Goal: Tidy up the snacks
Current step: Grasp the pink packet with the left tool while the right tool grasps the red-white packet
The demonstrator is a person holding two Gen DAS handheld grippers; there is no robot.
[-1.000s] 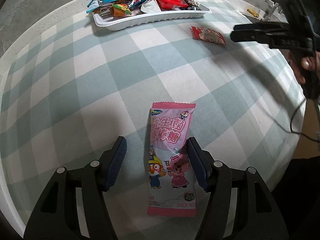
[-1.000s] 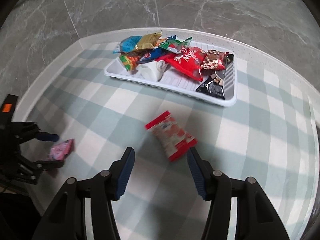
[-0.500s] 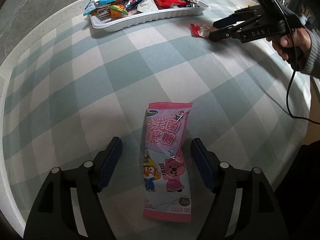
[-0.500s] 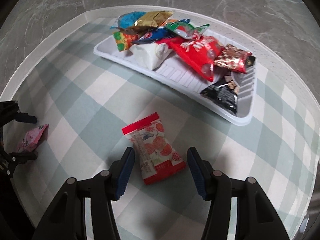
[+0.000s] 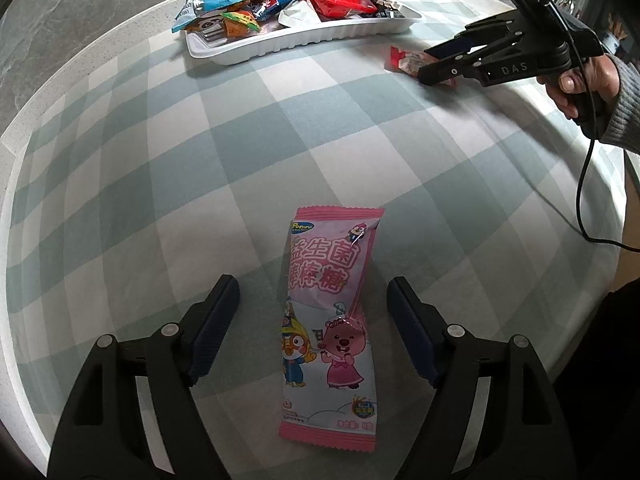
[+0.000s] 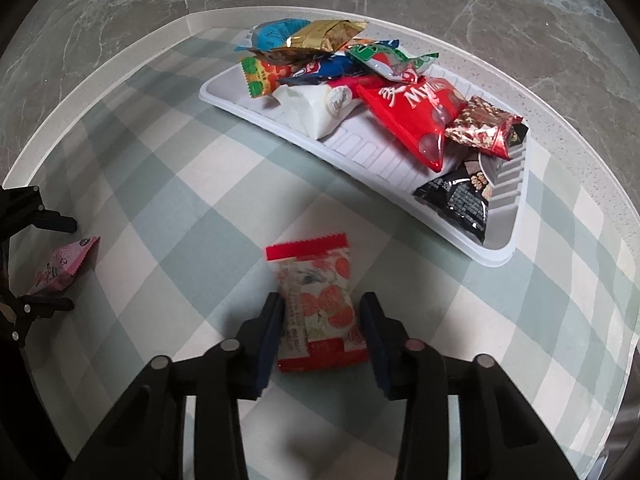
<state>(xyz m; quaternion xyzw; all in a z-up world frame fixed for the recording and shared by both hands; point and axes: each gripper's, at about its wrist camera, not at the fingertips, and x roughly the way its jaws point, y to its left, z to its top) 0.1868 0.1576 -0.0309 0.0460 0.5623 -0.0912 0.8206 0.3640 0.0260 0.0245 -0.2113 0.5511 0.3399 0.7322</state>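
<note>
A pink cartoon candy packet lies flat on the checked tablecloth between the fingers of my open left gripper, untouched by the pads. It also shows small in the right wrist view. My right gripper straddles a red-and-white snack packet with its jaws narrowed around it; the pads look just at the packet's sides. The same right gripper and packet show in the left wrist view. A white tray holding several snack packets stands beyond.
The round table has a raised white rim with grey marble floor around it. The tray sits at the far side. A black cable hangs from the right hand's gripper near the table's right edge.
My right gripper moved forward over the red-and-white packet and narrowed its jaws around it. My left gripper drew slightly nearer the pink packet and stayed open.
</note>
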